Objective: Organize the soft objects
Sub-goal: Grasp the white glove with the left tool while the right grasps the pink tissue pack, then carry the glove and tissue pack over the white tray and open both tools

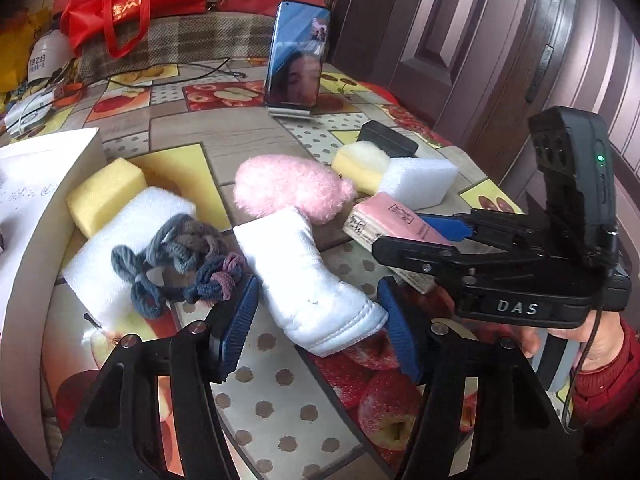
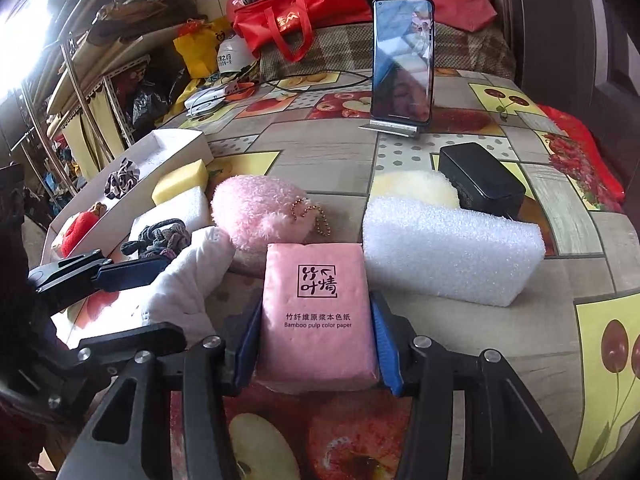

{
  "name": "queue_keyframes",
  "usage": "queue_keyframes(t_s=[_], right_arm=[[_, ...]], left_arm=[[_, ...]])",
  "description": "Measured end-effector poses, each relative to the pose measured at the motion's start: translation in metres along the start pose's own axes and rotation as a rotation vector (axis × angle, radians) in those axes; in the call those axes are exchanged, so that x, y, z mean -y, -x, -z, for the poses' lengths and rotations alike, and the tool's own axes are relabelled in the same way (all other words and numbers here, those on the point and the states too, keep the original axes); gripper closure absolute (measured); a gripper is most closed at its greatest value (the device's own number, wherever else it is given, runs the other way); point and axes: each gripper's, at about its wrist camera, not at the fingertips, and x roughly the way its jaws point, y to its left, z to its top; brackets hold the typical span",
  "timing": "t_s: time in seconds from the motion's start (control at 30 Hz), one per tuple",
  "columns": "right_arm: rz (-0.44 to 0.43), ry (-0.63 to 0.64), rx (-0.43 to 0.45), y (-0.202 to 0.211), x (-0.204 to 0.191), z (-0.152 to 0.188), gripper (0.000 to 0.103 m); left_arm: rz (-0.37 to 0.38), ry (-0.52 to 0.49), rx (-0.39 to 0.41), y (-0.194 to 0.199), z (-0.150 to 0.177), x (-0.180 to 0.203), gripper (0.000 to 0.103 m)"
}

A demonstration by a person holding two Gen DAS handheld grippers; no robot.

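A white sock-like cloth (image 1: pixel 304 272) lies on the fruit-print tablecloth (image 1: pixel 280 400). My left gripper (image 1: pixel 318 284) is shut on its hemmed end, a blue pad against each side; the right wrist view also shows this left gripper (image 2: pixel 168 300) with the cloth (image 2: pixel 188 280) between its fingers. My right gripper (image 2: pixel 316 344) is shut on a pink tissue pack (image 2: pixel 316 312), both pads pressing its sides. In the left wrist view the pack (image 1: pixel 392 220) sits in the right gripper (image 1: pixel 412 236), just right of the cloth.
A pink plush (image 1: pixel 292 188), a white foam block (image 1: pixel 420 180), a yellow-and-white sponge (image 1: pixel 360 164) and a black box (image 1: pixel 386 138) lie behind. To the left are a yellow sponge (image 1: pixel 104 196), a white pad (image 1: pixel 132 232) with hair ties (image 1: pixel 180 256), and a white box (image 2: pixel 180 140). A phone (image 1: pixel 298 56) stands at the back.
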Motion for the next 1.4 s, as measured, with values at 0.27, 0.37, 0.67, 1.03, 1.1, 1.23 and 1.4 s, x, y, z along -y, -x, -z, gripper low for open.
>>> queue_keyframes(t_s=[0.27, 0.37, 0.67, 1.03, 1.1, 1.23, 1.4], right_arm=[[-0.002, -0.015, 0.010, 0.001, 0.003, 0.001, 0.053], [0.006, -0.002, 0.029, 0.005, 0.000, 0.002, 0.053], [-0.007, 0.080, 0.200, 0.037, -0.017, 0.006, 0.053], [0.041, 0.042, 0.639, 0.141, -0.031, -0.022, 0.053], [0.023, 0.024, 0.644, 0.142, -0.030, -0.023, 0.053], [0.049, 0.038, 0.693, 0.151, -0.033, -0.024, 0.053], [0.026, -0.007, 0.678, 0.149, -0.024, -0.021, 0.053]], left_arm=[[-0.094, -0.073, -0.009, -0.003, 0.000, 0.015, 0.041], [-0.085, -0.046, -0.035, -0.009, 0.000, 0.008, 0.058], [-0.060, -0.148, 0.255, 0.046, 0.004, 0.031, 0.059], [-0.118, -0.101, 0.702, 0.167, -0.038, 0.032, 0.059], [-0.089, -0.065, 0.704, 0.170, -0.040, 0.025, 0.059], [-0.098, -0.054, 0.706, 0.167, -0.040, 0.023, 0.059], [-0.082, -0.046, 0.690, 0.161, -0.035, 0.024, 0.059]])
